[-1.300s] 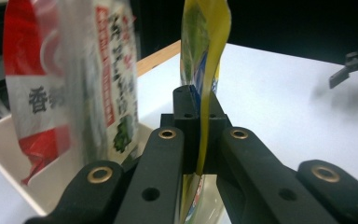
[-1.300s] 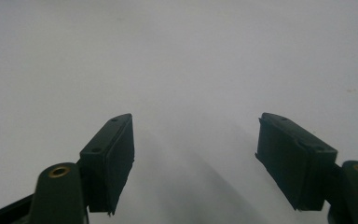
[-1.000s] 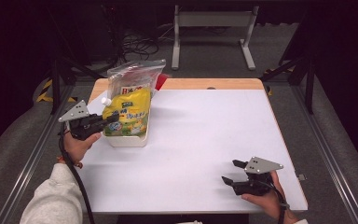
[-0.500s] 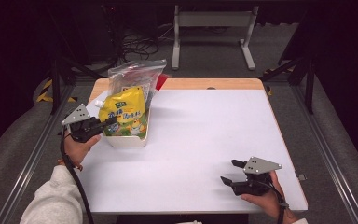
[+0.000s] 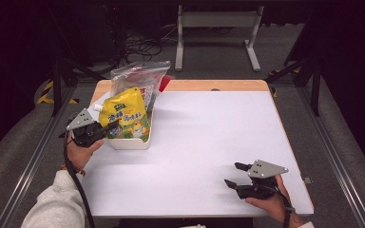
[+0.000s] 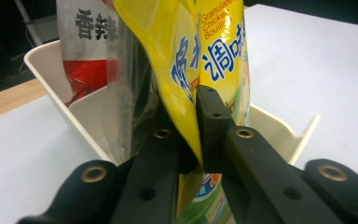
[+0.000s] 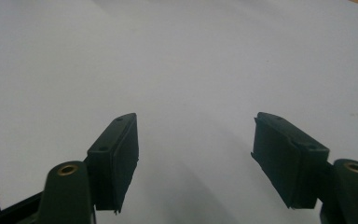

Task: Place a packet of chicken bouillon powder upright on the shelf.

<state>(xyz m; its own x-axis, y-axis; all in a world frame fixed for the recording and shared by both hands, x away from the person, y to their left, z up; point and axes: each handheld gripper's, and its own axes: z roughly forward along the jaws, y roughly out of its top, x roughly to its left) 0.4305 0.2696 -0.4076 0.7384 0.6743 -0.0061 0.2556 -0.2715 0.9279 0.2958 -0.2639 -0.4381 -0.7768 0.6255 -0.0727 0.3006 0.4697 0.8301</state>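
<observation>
Much of the white tub [image 5: 129, 142] is hidden in the high view behind the yellow seasoning pouch [image 5: 125, 115], and the clear bag [image 5: 140, 78] standing behind the pouch is too crinkled there to show its contents clearly. In the left gripper view the pouch [image 6: 200, 60] runs off the top and bottom of the picture, so its spout and base are cut off; red and white packaging with dark print shows through the clear bag [image 6: 91, 56] beside it.

The left gripper [image 5: 105, 130] sits at the table's left edge, held level and pointing right toward the tub. Its jaws have just eased apart slightly, yet they pinch the pouch's lower edge, which stands upright over the tub [image 6: 56, 79].

The right gripper [image 5: 233, 175] rests low near the table's front right corner, pointing left, well apart from the tub. Its jaws have been closing slightly but stand wide, with bare white table [image 7: 191, 60] between them.
</observation>
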